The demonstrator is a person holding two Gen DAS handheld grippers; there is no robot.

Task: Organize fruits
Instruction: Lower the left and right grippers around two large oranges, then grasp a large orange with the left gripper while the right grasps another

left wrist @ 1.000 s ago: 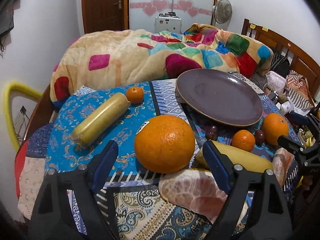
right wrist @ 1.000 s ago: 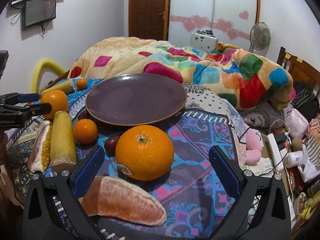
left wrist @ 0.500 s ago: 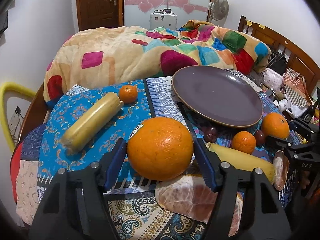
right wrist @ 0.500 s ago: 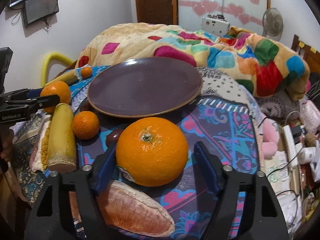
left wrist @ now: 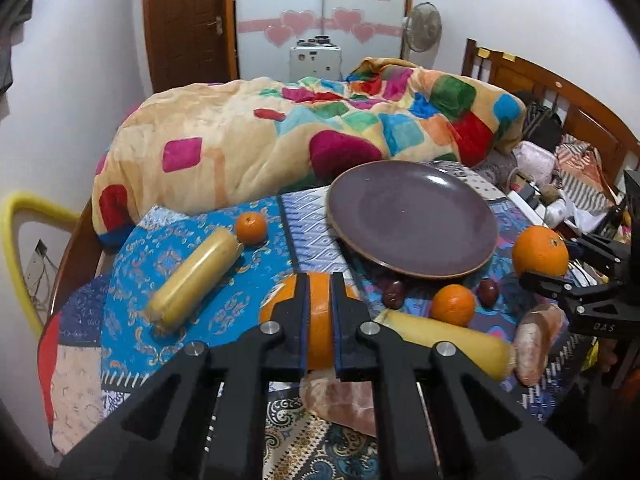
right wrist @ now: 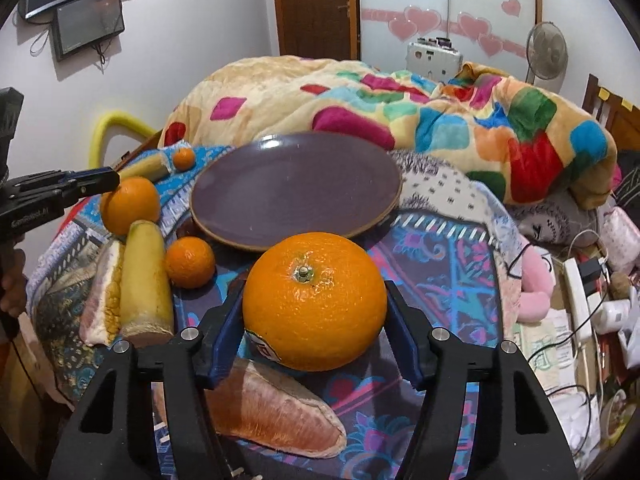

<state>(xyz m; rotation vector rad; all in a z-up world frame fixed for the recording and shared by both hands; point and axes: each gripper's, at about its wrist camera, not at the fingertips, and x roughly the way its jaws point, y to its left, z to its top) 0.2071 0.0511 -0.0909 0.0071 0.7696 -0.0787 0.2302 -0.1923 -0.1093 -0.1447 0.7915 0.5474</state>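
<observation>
My right gripper [right wrist: 314, 316] is shut on a large orange [right wrist: 314, 300], held above the patterned cloth just in front of the purple plate [right wrist: 294, 192]. My left gripper [left wrist: 319, 320] is shut with its fingers nearly together, raised above another large orange [left wrist: 318, 312] that lies on the cloth behind them; it holds nothing. That orange also shows in the right wrist view [right wrist: 130, 204]. The plate [left wrist: 412, 220] is bare. Small oranges [left wrist: 453, 305] [left wrist: 251, 228], yellow cylinders [left wrist: 196, 280] [left wrist: 444, 348] and pomelo wedges [right wrist: 276, 412] [left wrist: 340, 400] lie around.
Two dark small fruits [left wrist: 393, 293] [left wrist: 488, 291] lie by the plate's front rim. A colourful blanket [left wrist: 280, 136] is heaped behind. A yellow chair back [left wrist: 16, 232] stands at left. Clutter and a power strip [right wrist: 580, 280] lie at right.
My left gripper closed from around its large orange without keeping it and rose above it. My right gripper closed onto its orange and lifted it slightly.
</observation>
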